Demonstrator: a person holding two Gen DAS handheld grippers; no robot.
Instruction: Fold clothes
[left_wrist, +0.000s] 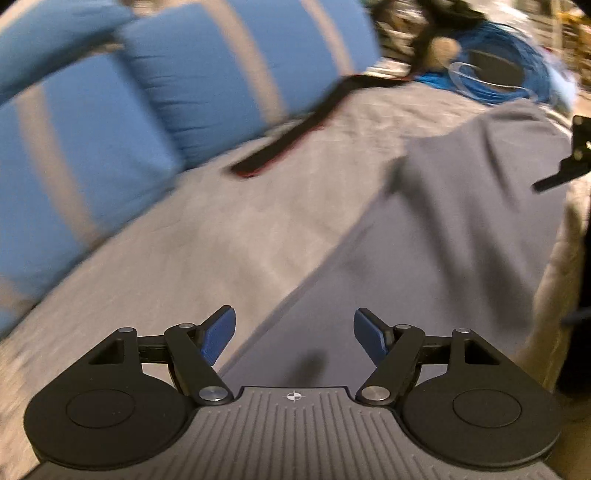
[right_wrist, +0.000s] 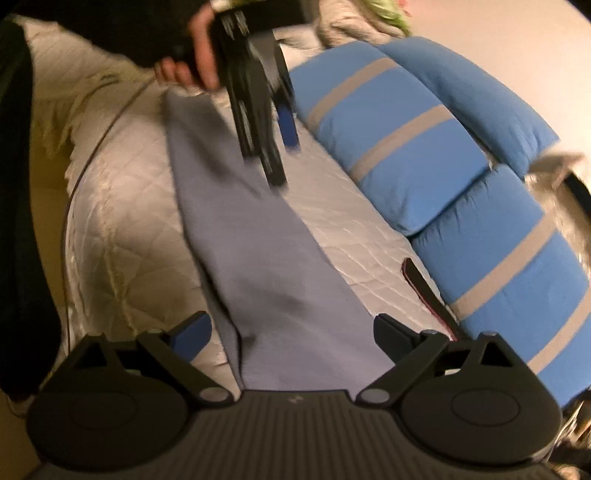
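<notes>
A grey-lavender garment (left_wrist: 461, 221) lies as a long folded strip on the quilted bed cover (left_wrist: 184, 258). My left gripper (left_wrist: 294, 321) hovers open over the garment's left edge, with nothing between its blue pads. The right wrist view shows the same garment (right_wrist: 251, 240) running away from my right gripper (right_wrist: 291, 328), which is open just above its near end. At the strip's far end the left gripper (right_wrist: 288, 166) appears, held by a person's hand (right_wrist: 192, 70). Part of the right gripper's frame (left_wrist: 569, 162) shows at the right edge of the left wrist view.
Blue pillows with grey stripes (left_wrist: 92, 147) (right_wrist: 424, 147) line the far side of the bed. A black strap with a red edge (left_wrist: 295, 136) (right_wrist: 428, 291) lies beside them. A coil of blue cable (left_wrist: 517, 74) sits at the bed's end. A thin dark cable (right_wrist: 85, 166) runs along the bed's edge.
</notes>
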